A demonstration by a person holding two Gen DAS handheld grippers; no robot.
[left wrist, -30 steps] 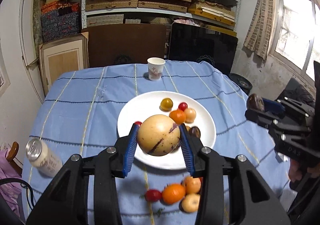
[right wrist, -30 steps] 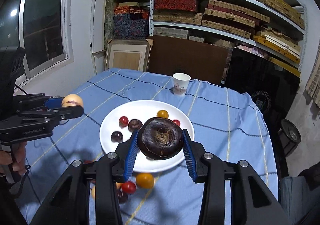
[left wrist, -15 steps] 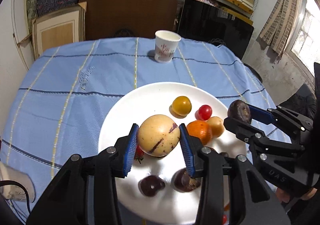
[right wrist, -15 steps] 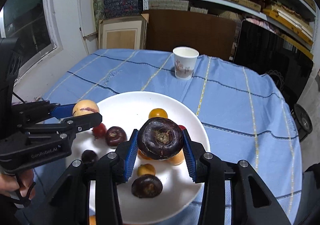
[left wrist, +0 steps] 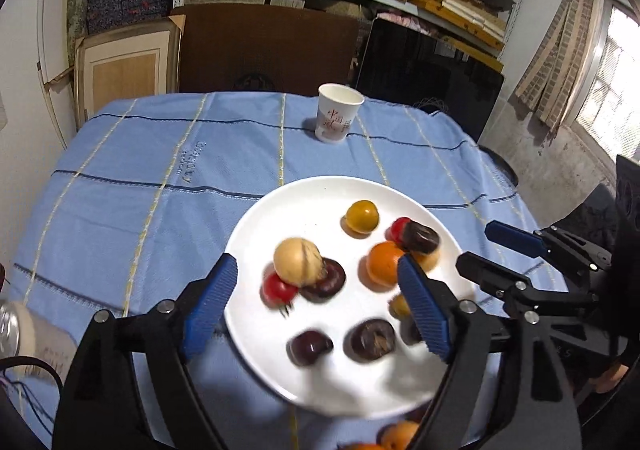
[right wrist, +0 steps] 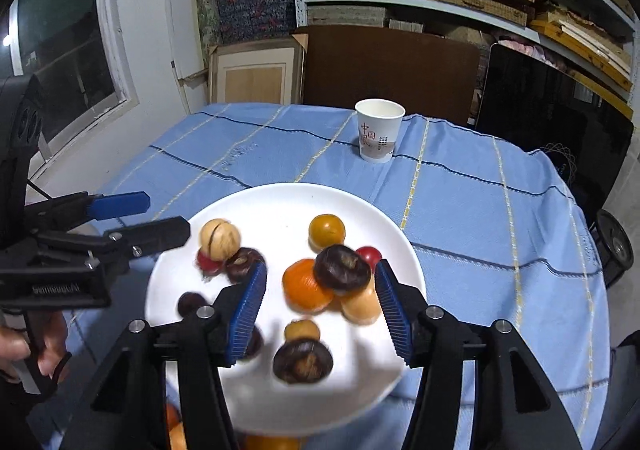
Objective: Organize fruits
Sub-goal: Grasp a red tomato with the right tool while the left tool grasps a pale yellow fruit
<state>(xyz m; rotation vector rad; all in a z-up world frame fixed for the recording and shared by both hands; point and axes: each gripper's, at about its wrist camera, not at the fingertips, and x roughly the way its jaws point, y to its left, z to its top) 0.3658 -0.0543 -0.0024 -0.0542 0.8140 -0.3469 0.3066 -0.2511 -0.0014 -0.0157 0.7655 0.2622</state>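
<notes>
A white plate [left wrist: 304,209] [right wrist: 280,205] on the blue tablecloth holds several small fruits. A tan round fruit [left wrist: 298,261] [right wrist: 220,238] lies on its left part, on top of a red tomato [left wrist: 278,290] and a dark fruit. A dark purple fruit [right wrist: 342,270] [left wrist: 420,237] rests on an orange [right wrist: 304,286] [left wrist: 384,264]. My left gripper [left wrist: 320,308] is open and empty over the plate; it also shows in the right wrist view [right wrist: 152,215]. My right gripper [right wrist: 320,308] is open and empty above the plate; the left wrist view [left wrist: 496,250] shows it too.
A paper cup [left wrist: 337,117] [right wrist: 378,129] stands beyond the plate. A can [left wrist: 20,334] lies at the left edge. More small fruits [left wrist: 396,436] lie on the cloth in front of the plate. Shelves, boards and a black panel stand behind the table.
Both grippers have opened. The tan fruit left the left gripper and the dark purple fruit left the right gripper; both now sit on the plate among the other fruits.
</notes>
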